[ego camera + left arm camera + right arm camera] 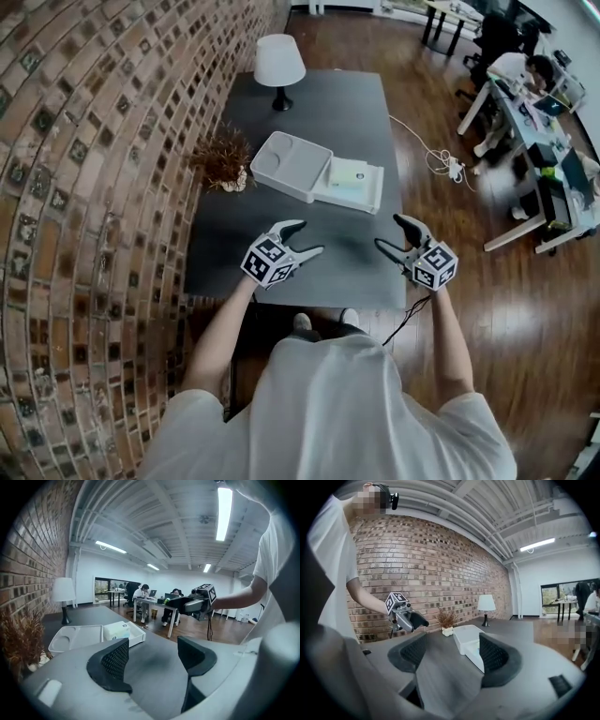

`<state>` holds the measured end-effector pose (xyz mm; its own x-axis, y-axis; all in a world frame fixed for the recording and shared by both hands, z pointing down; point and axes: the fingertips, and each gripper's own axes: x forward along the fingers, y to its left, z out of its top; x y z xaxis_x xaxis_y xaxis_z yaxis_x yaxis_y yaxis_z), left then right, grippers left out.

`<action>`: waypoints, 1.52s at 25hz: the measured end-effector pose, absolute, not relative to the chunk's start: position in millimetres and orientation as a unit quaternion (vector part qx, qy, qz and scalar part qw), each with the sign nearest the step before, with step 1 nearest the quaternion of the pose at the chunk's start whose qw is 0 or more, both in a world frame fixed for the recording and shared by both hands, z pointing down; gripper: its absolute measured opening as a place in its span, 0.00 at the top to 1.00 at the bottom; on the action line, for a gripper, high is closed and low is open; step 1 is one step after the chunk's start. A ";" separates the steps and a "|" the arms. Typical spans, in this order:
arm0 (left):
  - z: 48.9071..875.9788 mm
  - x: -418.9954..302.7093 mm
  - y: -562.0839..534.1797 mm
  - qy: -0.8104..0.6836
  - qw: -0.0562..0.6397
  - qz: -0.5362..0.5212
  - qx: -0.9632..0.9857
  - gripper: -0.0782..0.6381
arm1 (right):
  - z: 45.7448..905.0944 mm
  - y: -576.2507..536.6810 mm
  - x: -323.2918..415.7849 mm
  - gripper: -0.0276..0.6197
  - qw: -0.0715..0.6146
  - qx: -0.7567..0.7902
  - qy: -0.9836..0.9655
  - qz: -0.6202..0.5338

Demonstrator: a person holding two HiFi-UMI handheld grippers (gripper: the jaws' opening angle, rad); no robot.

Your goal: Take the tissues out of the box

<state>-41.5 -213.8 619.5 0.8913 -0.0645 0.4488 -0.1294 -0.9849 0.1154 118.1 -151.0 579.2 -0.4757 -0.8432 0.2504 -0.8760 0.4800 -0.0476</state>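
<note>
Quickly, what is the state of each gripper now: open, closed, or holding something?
The left grey two-jaw gripper: open, holding nothing.
The right grey two-jaw gripper: open, holding nothing.

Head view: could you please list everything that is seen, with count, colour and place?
table: one, dark grey, against the brick wall
box: one, white, open, middle of the table
tissues: one pack, whitish, inside the box
lamp: one, white shade, far end of the table
dried plant: one, brown, small pale pot, wall side of the box
brick wall: one, reddish brown, left
cable: one, white, on the wooden floor at right
desks: several, pale, far right
left tool: one, black, open, empty, above the near table edge
right tool: one, black, open, empty, above the near table edge
</note>
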 end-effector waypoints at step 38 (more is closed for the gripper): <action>589.9 -55.6 -269.2 -0.158 0.116 0.137 0.971 0.47 | 623.5 -276.5 217.1 0.37 0.255 0.411 -0.870 0.094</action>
<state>-55.6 -269.2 589.9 0.9127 -0.2746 0.3026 -0.3383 -0.9232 0.1823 217.1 -276.5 623.5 -0.5321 -0.6673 0.5211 -0.7628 0.6449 0.0470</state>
